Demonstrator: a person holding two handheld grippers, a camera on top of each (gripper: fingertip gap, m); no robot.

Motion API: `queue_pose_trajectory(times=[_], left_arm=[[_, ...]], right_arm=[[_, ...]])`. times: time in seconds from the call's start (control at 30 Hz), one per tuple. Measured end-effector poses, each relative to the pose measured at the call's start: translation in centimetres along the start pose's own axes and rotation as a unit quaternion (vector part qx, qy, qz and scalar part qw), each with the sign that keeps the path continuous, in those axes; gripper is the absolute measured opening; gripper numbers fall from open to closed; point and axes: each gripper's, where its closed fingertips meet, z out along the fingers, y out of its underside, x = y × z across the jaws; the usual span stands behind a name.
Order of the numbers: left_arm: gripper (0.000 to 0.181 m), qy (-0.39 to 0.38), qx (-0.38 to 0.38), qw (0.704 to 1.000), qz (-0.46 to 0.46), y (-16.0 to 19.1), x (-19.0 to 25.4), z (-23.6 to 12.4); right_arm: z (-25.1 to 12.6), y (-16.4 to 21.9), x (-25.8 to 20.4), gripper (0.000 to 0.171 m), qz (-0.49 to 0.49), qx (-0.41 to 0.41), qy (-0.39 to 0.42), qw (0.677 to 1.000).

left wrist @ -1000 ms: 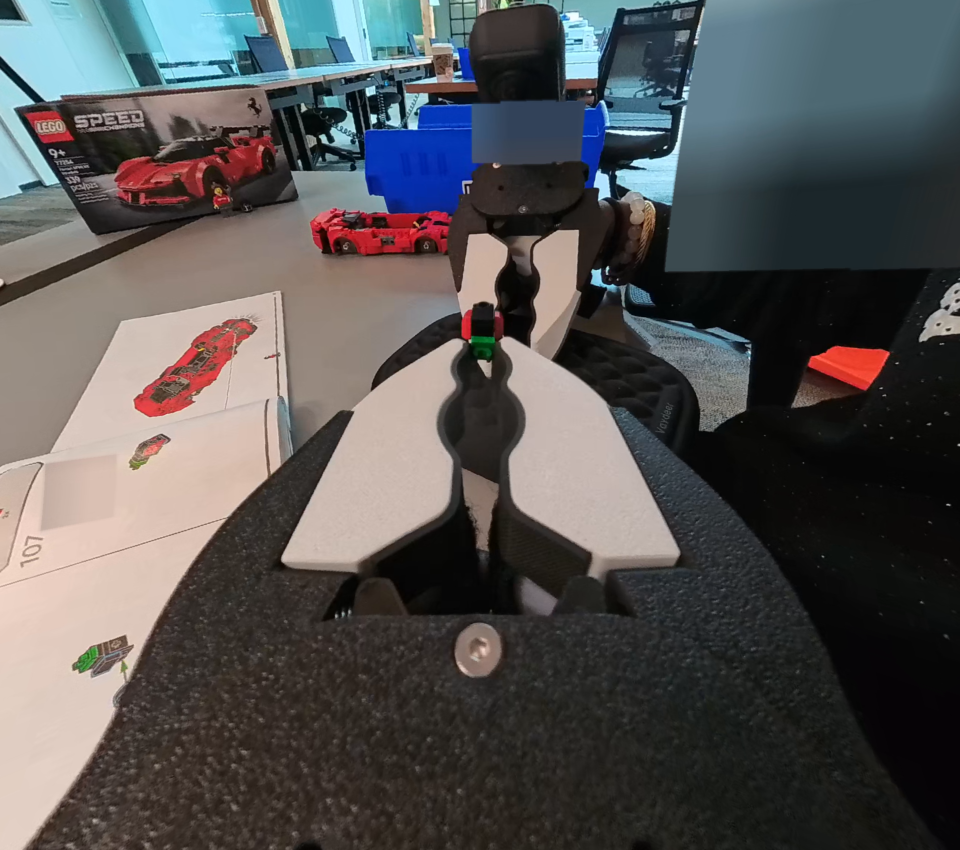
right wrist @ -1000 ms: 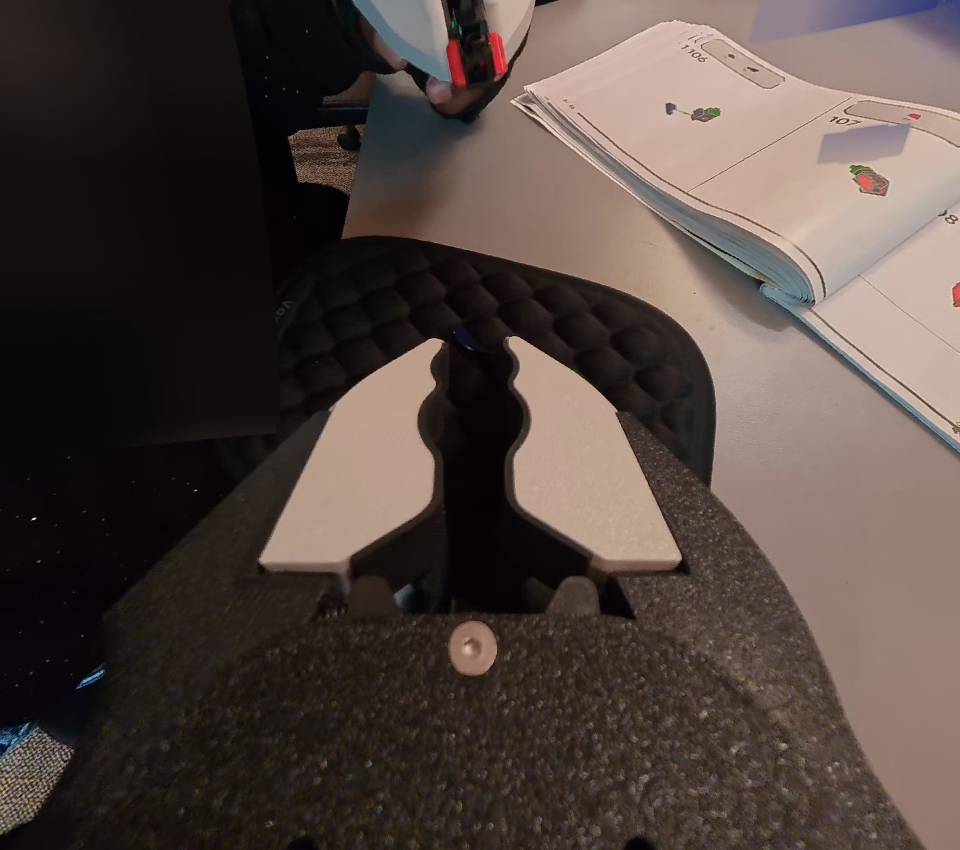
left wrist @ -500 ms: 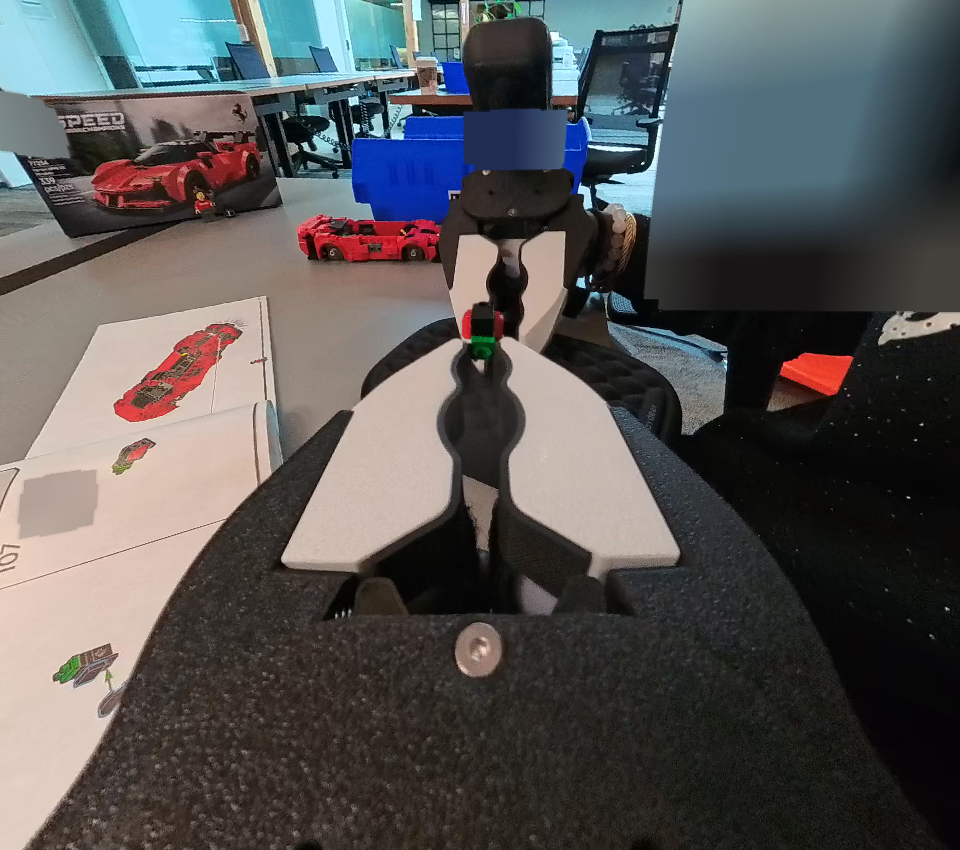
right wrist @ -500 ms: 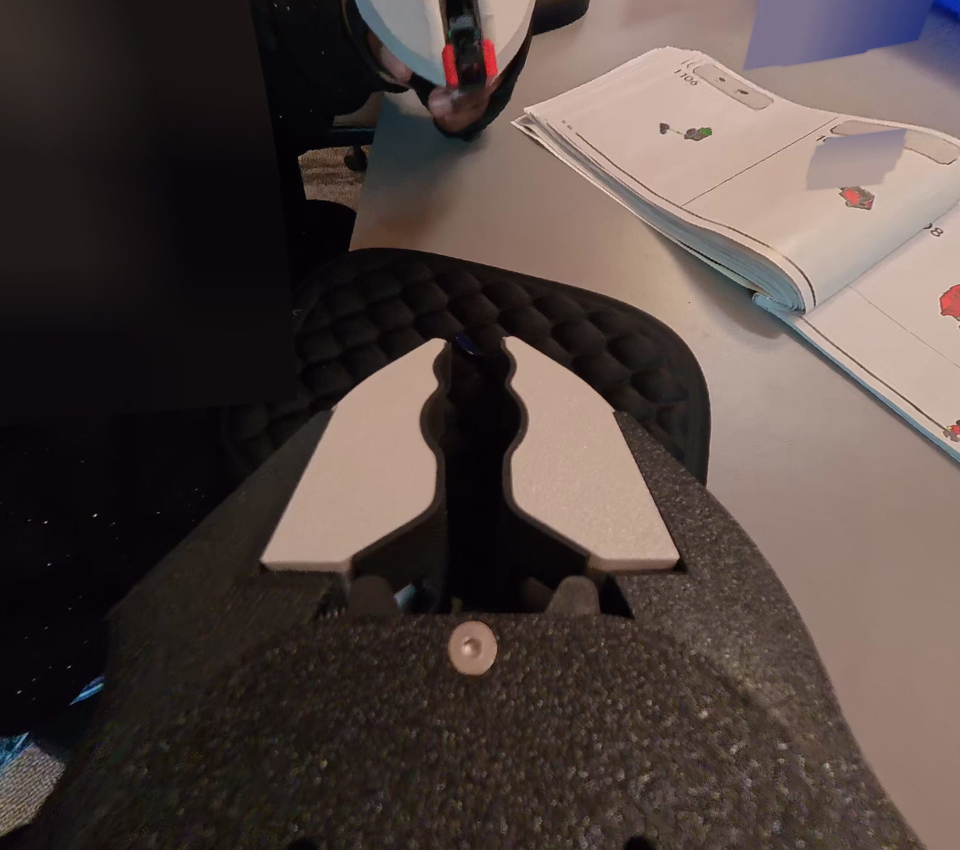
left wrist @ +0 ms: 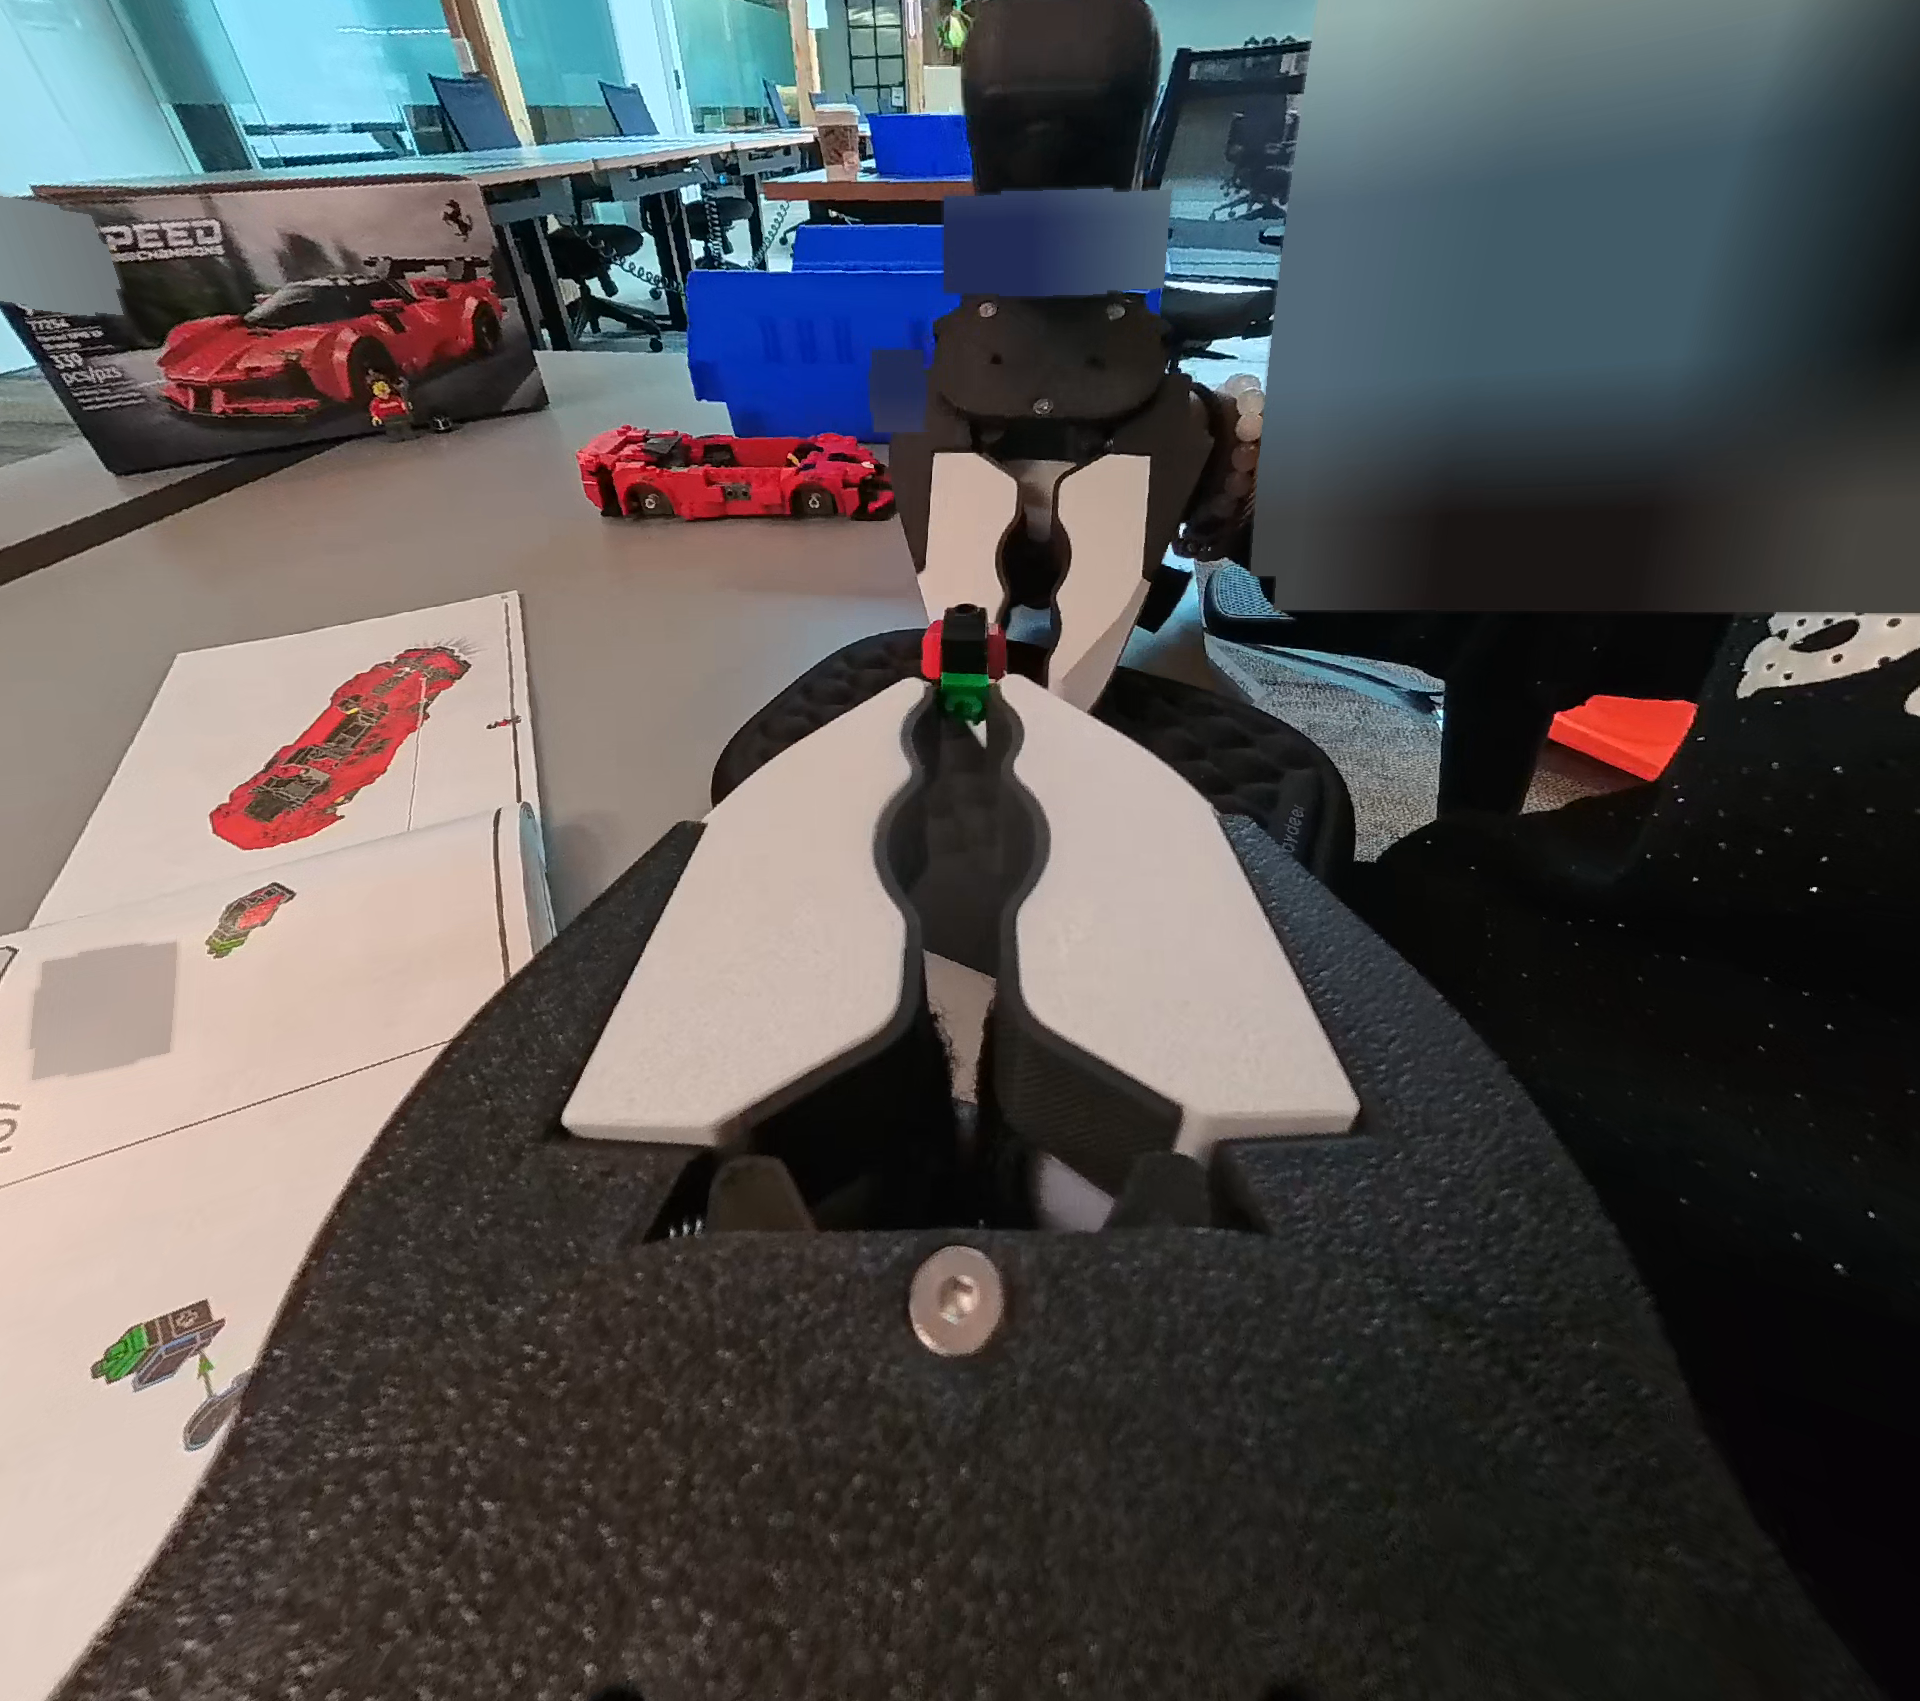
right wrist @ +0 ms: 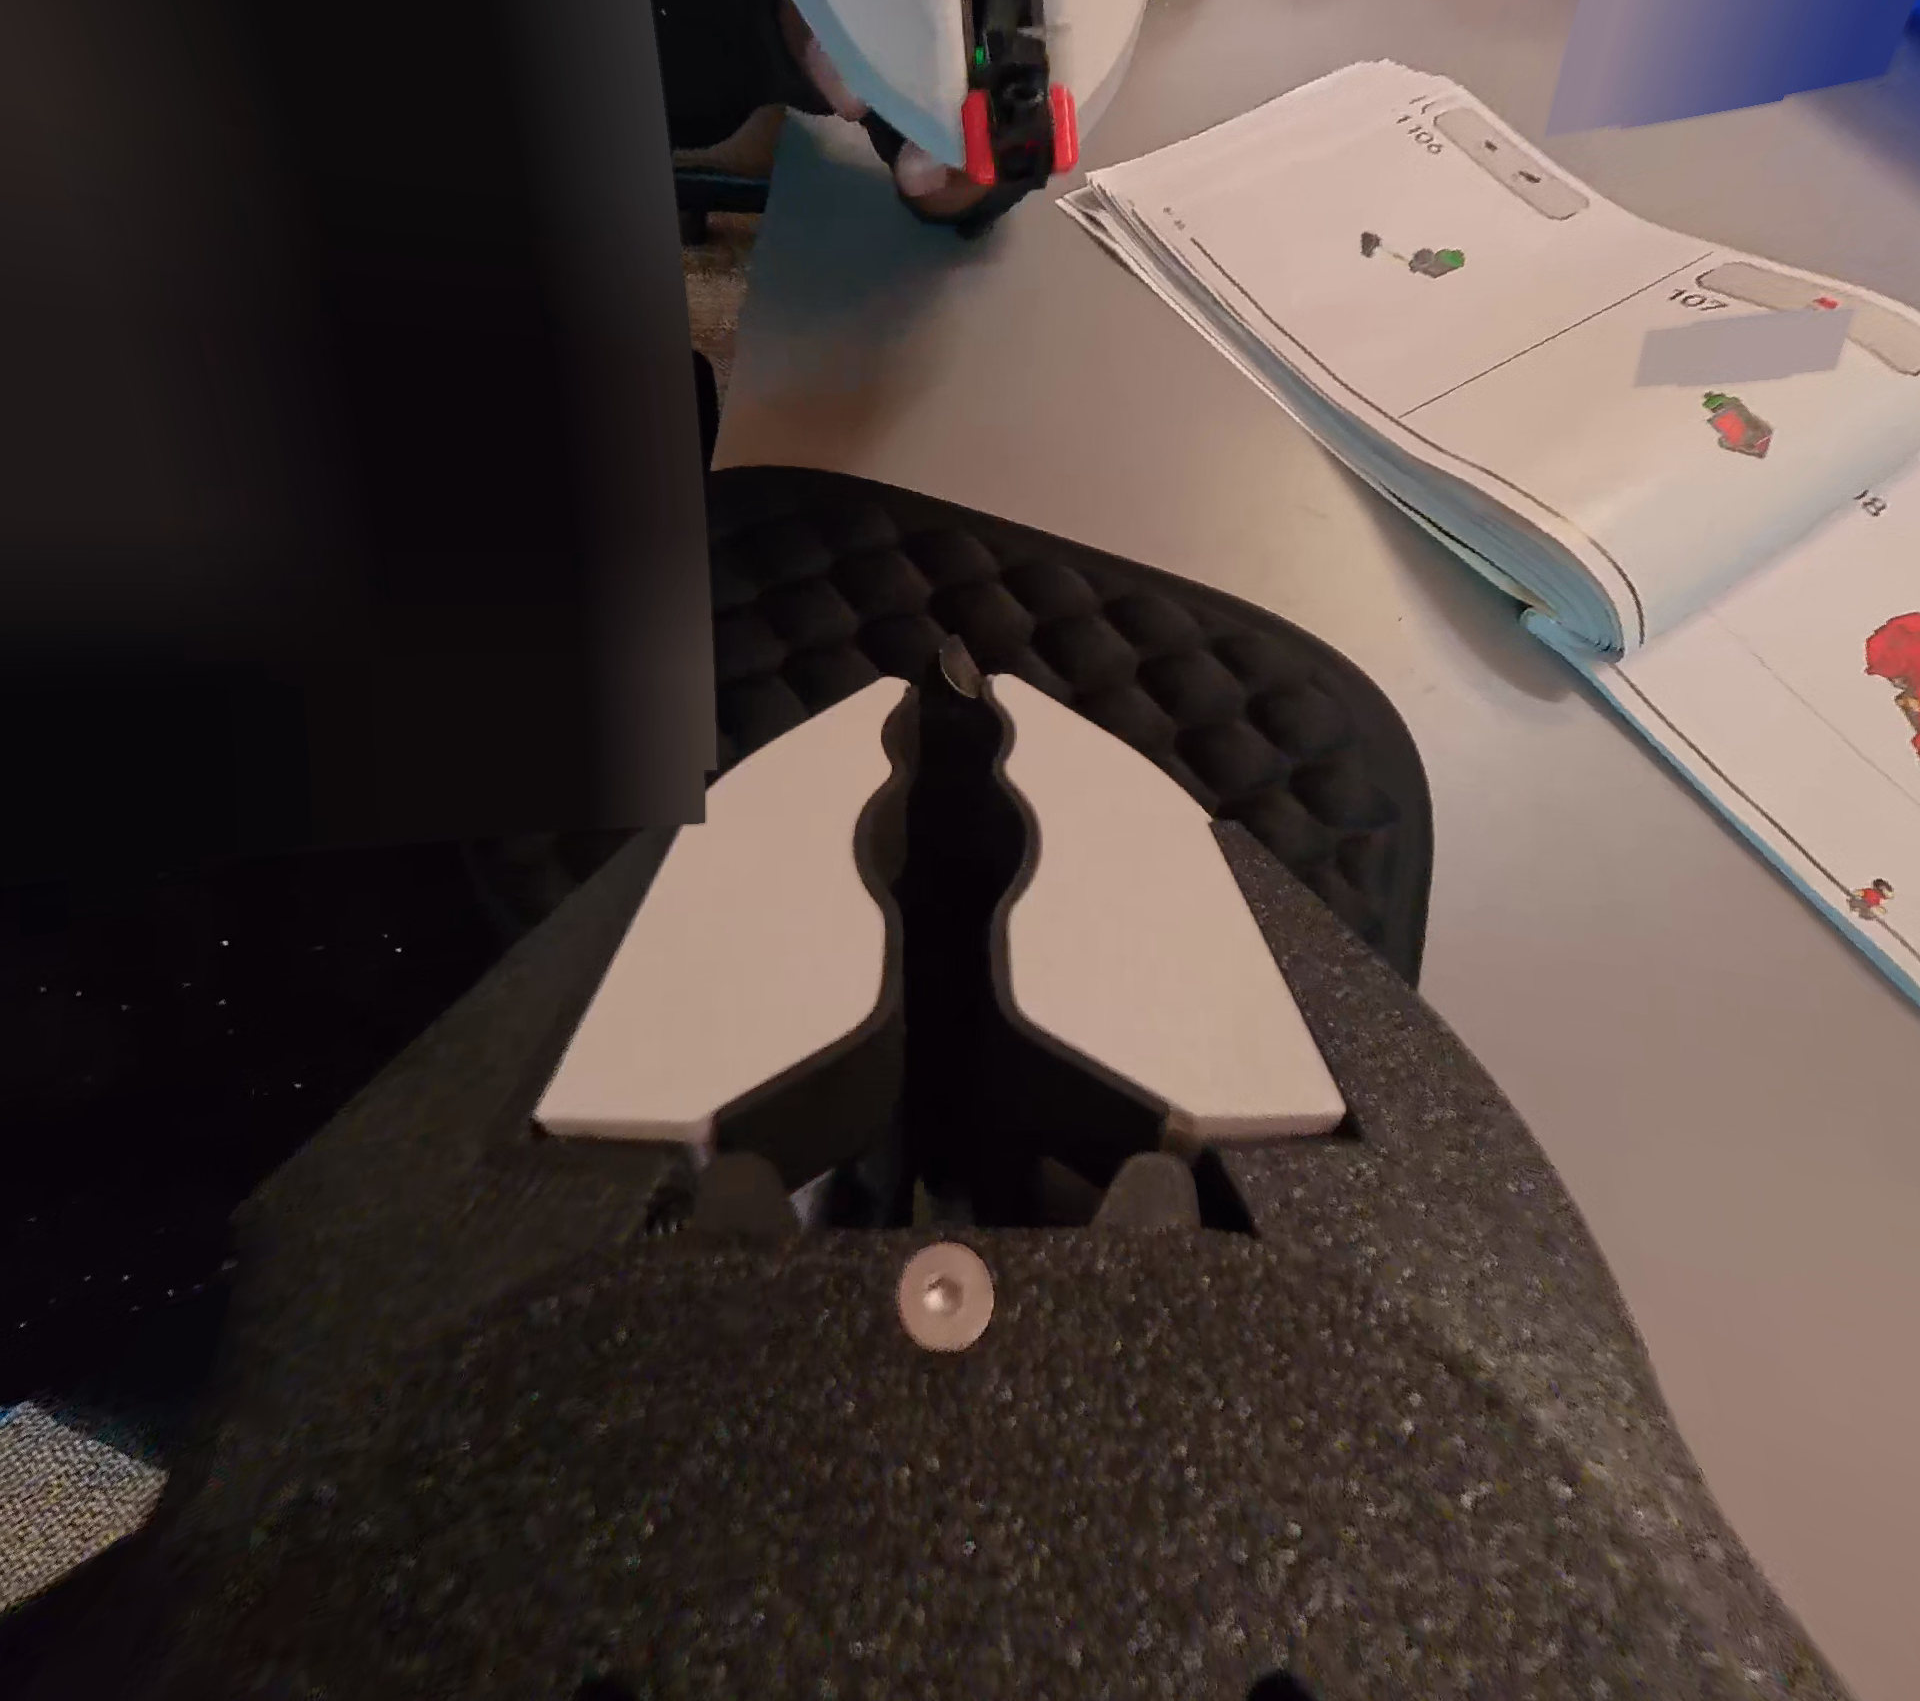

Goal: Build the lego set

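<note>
My left gripper (left wrist: 961, 701) is shut on a small red, black and green lego sub-assembly (left wrist: 963, 659), held in the air above a black quilted pad (left wrist: 1226, 747). My right gripper (right wrist: 948, 683) is nearly shut on a tiny dark piece (right wrist: 956, 669) at its fingertips. The two grippers face each other tip to tip, a short gap apart. The right gripper also shows in the left wrist view (left wrist: 1023, 623), just behind the sub-assembly. The left gripper with the sub-assembly (right wrist: 1016, 129) shows at the top of the right wrist view.
An open instruction booklet (left wrist: 260, 820) (right wrist: 1507, 363) lies on the grey table. A partly built red lego car (left wrist: 732, 475), the set's box (left wrist: 281, 321) and a blue bin (left wrist: 810, 342) stand farther back. A person in dark clothing (left wrist: 1662, 1028) is at the right. Spacing between my two grippers at the tips: around 8 cm.
The two grippers have drawn closer together; the left gripper with the sub-assembly looks larger in the right wrist view. Both grips are unchanged.
</note>
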Motion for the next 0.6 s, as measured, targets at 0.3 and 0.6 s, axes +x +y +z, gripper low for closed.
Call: queue_pose_trajectory(times=[0.3, 0.6], left_arm=[[0.007, 0.001, -0.009, 1.0, 0.006, 0.2, 0.1, 0.2], [0.007, 0.006, -0.027, 0.999, 0.018, 0.6, 0.4, 0.5]], right_arm=[[-0.7, 0.4, 0.6, 0.01, 0.005, 0.005, 0.01, 1.0], [0.0, 0.0, -0.6, 0.037, 0.03, 0.006, -0.045, 0.999]])
